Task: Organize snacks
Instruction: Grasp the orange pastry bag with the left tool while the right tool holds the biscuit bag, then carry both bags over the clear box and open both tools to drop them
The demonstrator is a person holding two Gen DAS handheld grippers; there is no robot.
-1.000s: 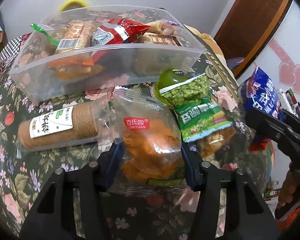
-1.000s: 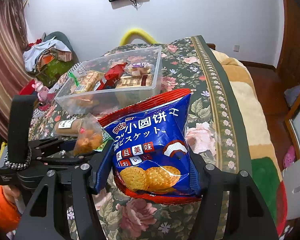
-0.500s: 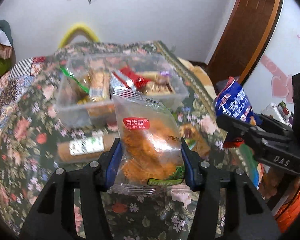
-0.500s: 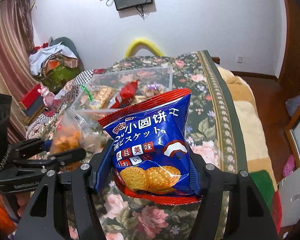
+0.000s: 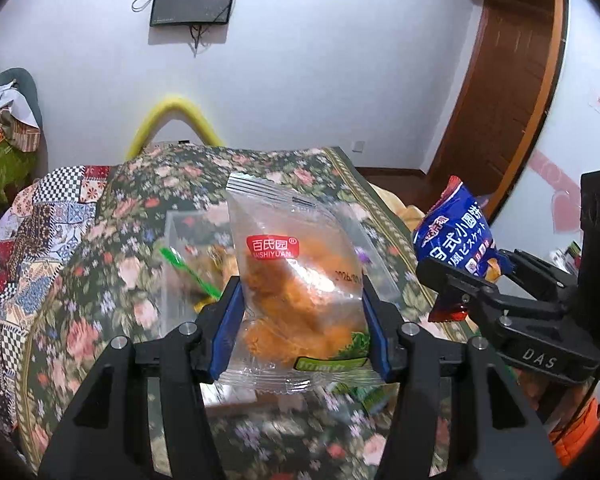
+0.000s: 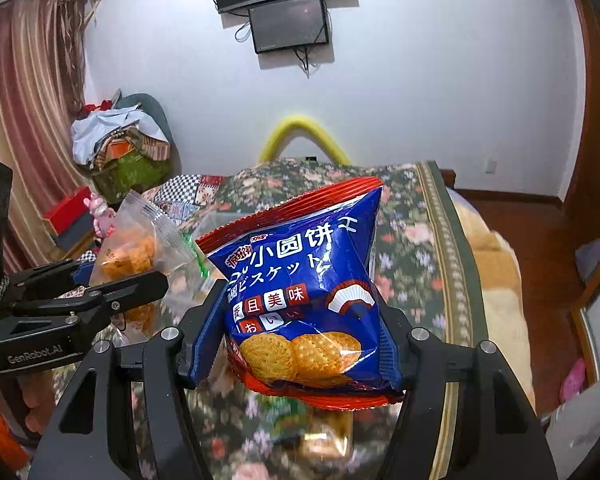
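My left gripper (image 5: 302,320) is shut on a clear packet of orange snacks (image 5: 300,280) with a red label, held up above the table. My right gripper (image 6: 300,344) is shut on a blue and red biscuit bag (image 6: 304,292), also held in the air. In the left wrist view the blue bag (image 5: 456,244) shows at the right; in the right wrist view the clear packet (image 6: 134,246) shows at the left. The clear plastic bin (image 5: 188,256) of snacks lies behind the packet, mostly hidden and blurred.
The table has a dark floral cloth (image 5: 100,300). A green packet (image 5: 370,394) lies on it below my left gripper. A yellow curved chair back (image 5: 176,122) stands at the far end. A wooden door (image 5: 508,80) is at the right; piled clothes (image 6: 120,136) at the left.
Both grippers have risen from the table with their packets. The bin and the snacks on the cloth have dropped lower in view and the wall now fills the top.
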